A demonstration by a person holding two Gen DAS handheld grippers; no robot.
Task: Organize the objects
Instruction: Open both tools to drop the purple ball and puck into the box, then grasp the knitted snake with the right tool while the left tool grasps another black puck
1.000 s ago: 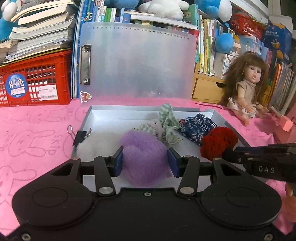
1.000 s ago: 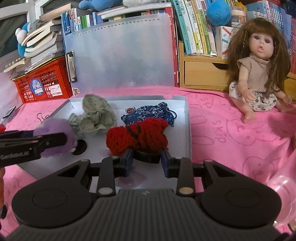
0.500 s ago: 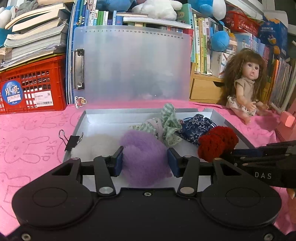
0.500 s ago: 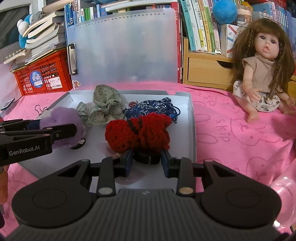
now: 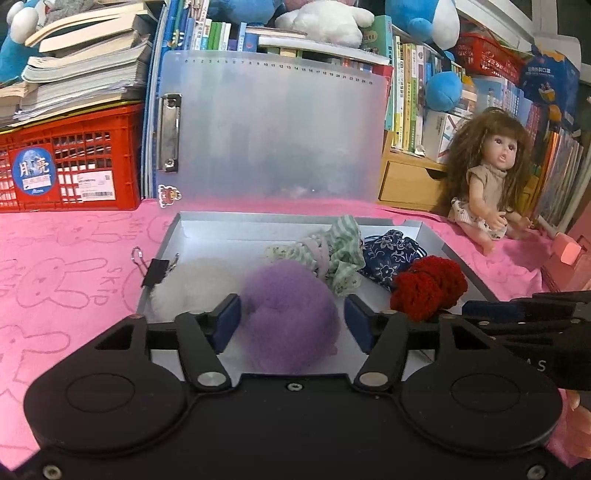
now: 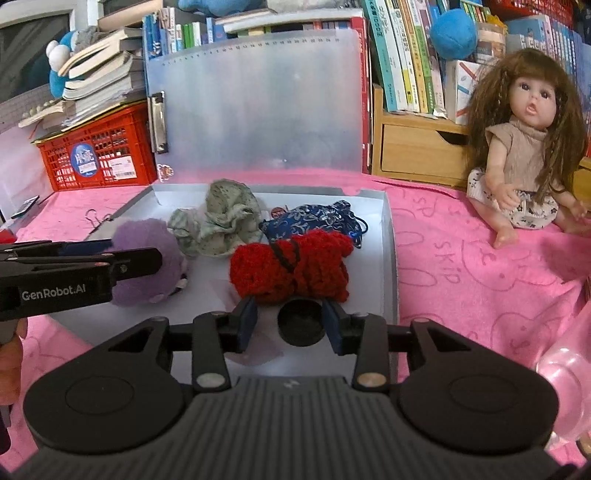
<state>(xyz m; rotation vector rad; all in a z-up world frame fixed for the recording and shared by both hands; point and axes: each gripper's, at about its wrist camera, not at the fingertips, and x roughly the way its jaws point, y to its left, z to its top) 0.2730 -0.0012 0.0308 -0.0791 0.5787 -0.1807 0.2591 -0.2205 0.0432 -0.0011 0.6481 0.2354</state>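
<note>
Between left gripper pads — purple pompom

Your work surface is a pink cloth printed with rabbit outlines, filling the lower half of both views. At upper left you have a red crate with stacked books on top. Along the top runs a row of upright books and blue plush toys. At right stands a wooden drawer unit, with a long-haired doll sitting just beside it.

A child's room at home: a doll, stuffed toys, many books, pink bunny cloth.
</note>
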